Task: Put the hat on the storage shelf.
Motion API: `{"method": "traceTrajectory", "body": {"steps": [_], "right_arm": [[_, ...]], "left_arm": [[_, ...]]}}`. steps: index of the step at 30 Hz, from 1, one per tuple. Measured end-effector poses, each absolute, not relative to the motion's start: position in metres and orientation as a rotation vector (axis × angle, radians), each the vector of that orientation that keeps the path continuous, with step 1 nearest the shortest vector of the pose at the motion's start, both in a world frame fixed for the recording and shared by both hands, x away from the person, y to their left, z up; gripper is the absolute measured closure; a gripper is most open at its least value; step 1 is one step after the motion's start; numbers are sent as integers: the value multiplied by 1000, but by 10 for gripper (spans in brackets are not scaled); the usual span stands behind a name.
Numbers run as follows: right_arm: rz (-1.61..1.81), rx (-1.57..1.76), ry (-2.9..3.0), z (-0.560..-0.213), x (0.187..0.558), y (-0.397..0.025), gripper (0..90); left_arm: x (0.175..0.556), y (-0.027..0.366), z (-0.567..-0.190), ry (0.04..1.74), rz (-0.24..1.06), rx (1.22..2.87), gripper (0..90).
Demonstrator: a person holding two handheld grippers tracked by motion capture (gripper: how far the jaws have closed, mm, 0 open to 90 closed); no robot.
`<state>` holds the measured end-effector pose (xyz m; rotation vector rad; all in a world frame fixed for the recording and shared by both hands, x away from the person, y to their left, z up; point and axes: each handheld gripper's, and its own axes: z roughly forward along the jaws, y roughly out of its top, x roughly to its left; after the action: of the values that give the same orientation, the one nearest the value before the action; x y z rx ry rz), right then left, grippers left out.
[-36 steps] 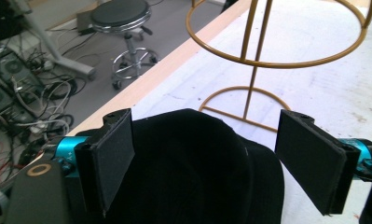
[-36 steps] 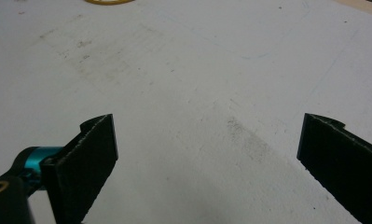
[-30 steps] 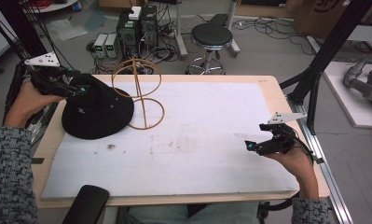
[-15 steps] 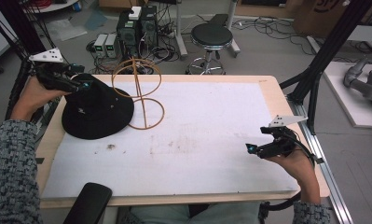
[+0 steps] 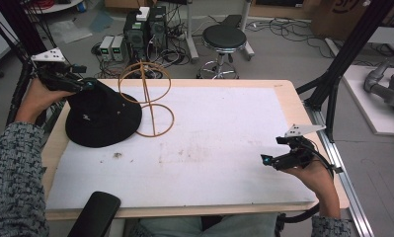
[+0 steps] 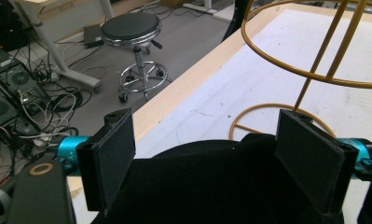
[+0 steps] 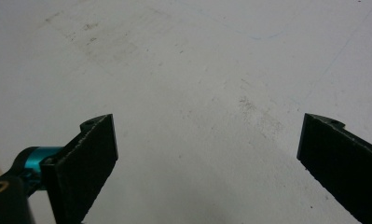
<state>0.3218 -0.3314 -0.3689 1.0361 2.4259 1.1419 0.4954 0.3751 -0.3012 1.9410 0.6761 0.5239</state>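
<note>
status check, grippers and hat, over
Left gripper open, jaws astride the black hat. Right gripper open, idle over the table. Gold stand touches the hat's brim.

Black tools (image 5: 267, 160) with teal fittings, grey top plates; grey speckled knit sleeves (image 5: 9, 177)

Black bucket hat (image 5: 101, 117): soft fabric, wide floppy brim, small pale mark on the crown. Sits crown up on the white table top, far left corner. Its right brim edge touches or overlaps the base ring of a gold wire hat stand (image 5: 147, 98), which stands upright.
</note>
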Motion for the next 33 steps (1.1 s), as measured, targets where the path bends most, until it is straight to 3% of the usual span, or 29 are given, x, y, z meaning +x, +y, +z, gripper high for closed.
{"method": "traceTrajectory", "body": {"steps": [24,33], "right_arm": [[1143,1044,2418,-368,317,-335,47],[1144,1058,2412,-367,316,-337,46]], "left_arm": [[510,378,-321,655,432,1995,226],[508,379,-328,603,473,2023,339]]}}
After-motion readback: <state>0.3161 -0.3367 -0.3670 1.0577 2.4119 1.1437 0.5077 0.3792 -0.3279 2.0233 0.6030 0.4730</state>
